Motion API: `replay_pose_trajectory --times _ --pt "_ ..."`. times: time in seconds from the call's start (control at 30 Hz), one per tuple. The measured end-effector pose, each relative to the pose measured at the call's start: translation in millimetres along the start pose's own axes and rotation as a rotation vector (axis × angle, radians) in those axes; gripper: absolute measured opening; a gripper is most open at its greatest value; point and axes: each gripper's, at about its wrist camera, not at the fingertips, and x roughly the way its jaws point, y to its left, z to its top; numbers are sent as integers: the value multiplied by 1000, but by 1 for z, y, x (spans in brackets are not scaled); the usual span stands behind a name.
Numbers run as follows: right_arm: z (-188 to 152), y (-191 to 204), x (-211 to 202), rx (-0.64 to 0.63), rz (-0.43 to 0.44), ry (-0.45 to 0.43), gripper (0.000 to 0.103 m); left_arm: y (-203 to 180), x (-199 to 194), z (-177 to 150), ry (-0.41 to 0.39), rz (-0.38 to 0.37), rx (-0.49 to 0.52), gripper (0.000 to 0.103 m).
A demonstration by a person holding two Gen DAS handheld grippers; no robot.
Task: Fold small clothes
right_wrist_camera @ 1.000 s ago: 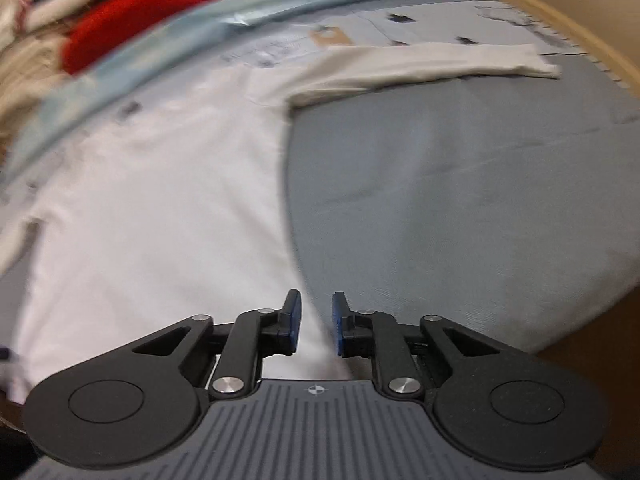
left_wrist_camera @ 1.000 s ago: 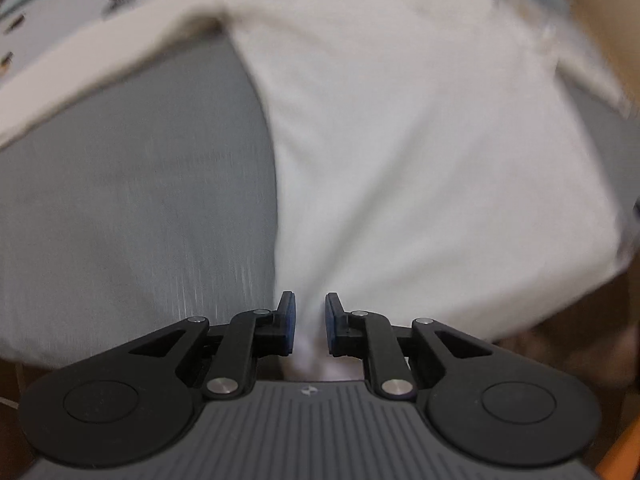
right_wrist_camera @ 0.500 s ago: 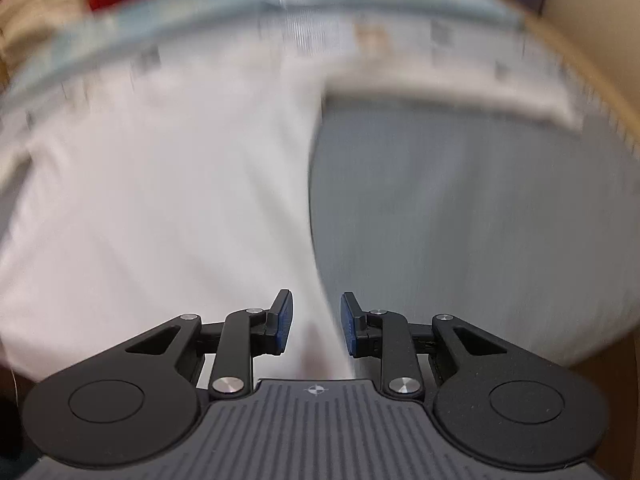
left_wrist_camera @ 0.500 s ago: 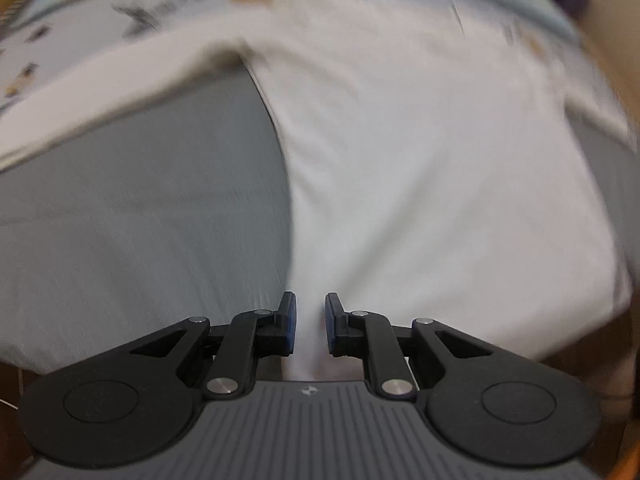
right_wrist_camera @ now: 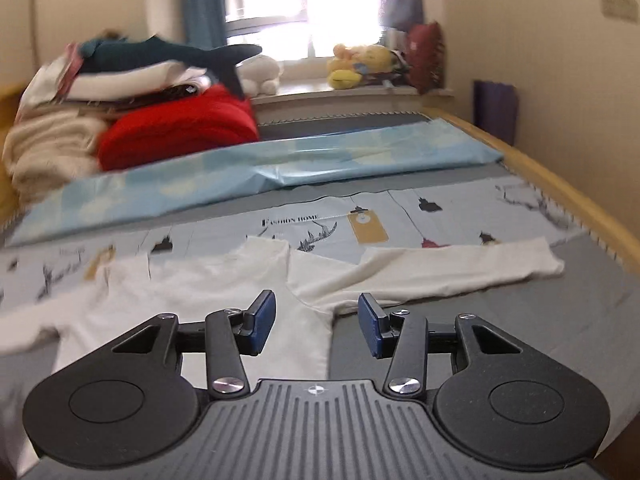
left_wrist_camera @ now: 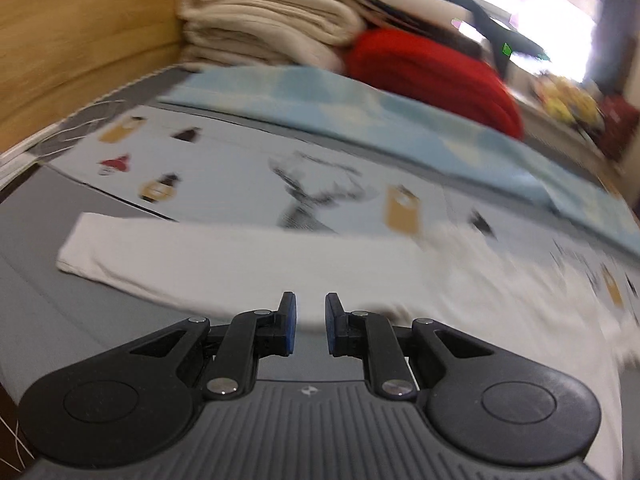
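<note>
Since a second ago: both views lifted from close over the white shirt's body to a raised, forward look across the bed; shirt hem edge no longer between either pair of fingers. Left gripper (left_wrist_camera: 307,322): gap narrow and unchanged from the earlier frame, nothing between the pads, no cloth pressed. Right gripper (right_wrist_camera: 316,326): jaws opening, visibly wider than a second ago, nothing between them, cloth only lying beyond and below. White long-sleeved shirt (right_wrist_camera: 224,280): spread flat on the grey bed (right_wrist_camera: 520,320), collar toward the patterned sheet (right_wrist_camera: 400,208), both sleeves stretched out sideways. Left sleeve (left_wrist_camera: 208,264): long axis crosswise to the left gripper's pointing line, cuff far out to the left in that view, sleeve's near edge just ahead of the fingertips. Right sleeve (right_wrist_camera: 460,266): long axis likewise crosswise, running out to the right from the armpit, which lay just ahead between the right gripper's fingers; cuff well out to the right. Each sleeve nearer to its own side's gripper. Judged next: sleeves to be folded inward over the body, each taken by the gripper on its side. Beyond the shirt: light blue cloth (right_wrist_camera: 280,160), red bundle (right_wrist_camera: 180,128), stacked folded linens (left_wrist_camera: 260,24), all well apart from the shirt. Left view motion-blurred; fine detail there not told.
</note>
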Motion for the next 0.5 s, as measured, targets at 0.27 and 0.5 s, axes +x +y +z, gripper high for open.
replay_pose_trajectory --times 0.27,0.5 --pt "-8 36 24 -103 -7 88 48 122 72 12 64 90 -380 28" --pt "-8 62 41 -259 -27 86 48 207 96 9 101 105 -692 41"
